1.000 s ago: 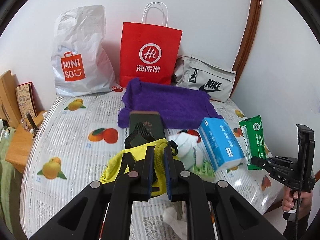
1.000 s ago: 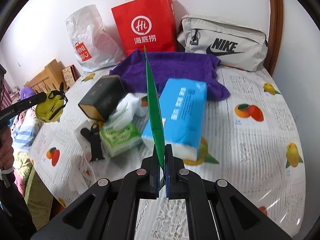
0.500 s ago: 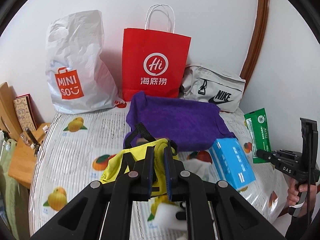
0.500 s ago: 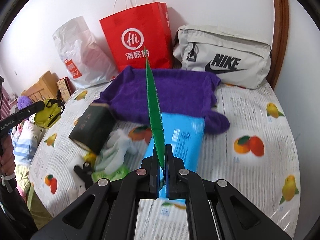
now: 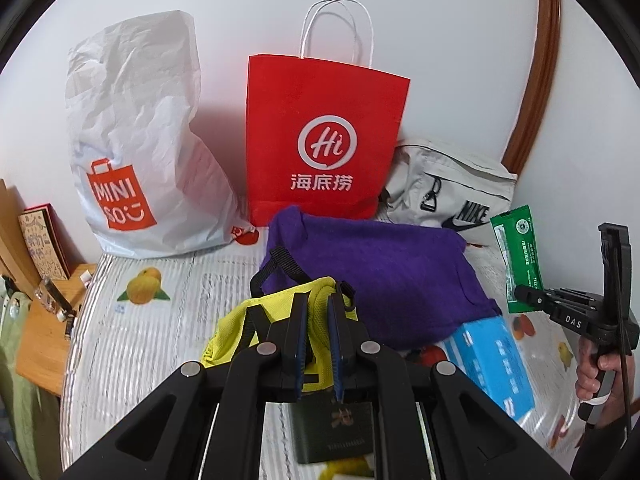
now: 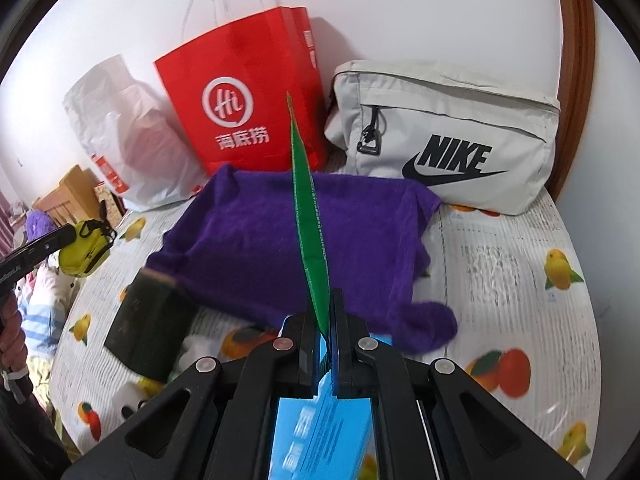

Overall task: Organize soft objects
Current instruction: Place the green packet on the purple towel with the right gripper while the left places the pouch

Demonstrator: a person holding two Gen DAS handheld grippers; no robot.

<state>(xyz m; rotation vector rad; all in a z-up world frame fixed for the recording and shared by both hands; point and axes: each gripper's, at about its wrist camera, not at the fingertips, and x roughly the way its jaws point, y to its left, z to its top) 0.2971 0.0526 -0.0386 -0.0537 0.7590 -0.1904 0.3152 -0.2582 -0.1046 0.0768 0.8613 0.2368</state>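
Dark box (image 5: pixel 332 432) half behind tongs (image 5: pixel 319 312)

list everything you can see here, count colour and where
table: 1, white cloth with fruit print, under everything
plastic bag: 1, white with orange logo, back left by the wall
paper bag: 1, red, back centre against the wall
waist bag: 1, light grey, back right
towel: 1, purple, spread in front of the bags
tissue pack: 1, blue, near edge of the towel
box: 1, dark green, left of the tissue pack
pouch: 1, yellow with black straps, in the left gripper
sachet: 1, green, in the right gripper
left gripper: 1, black, shut on the pouch
right gripper: 1, black, shut on the sachet
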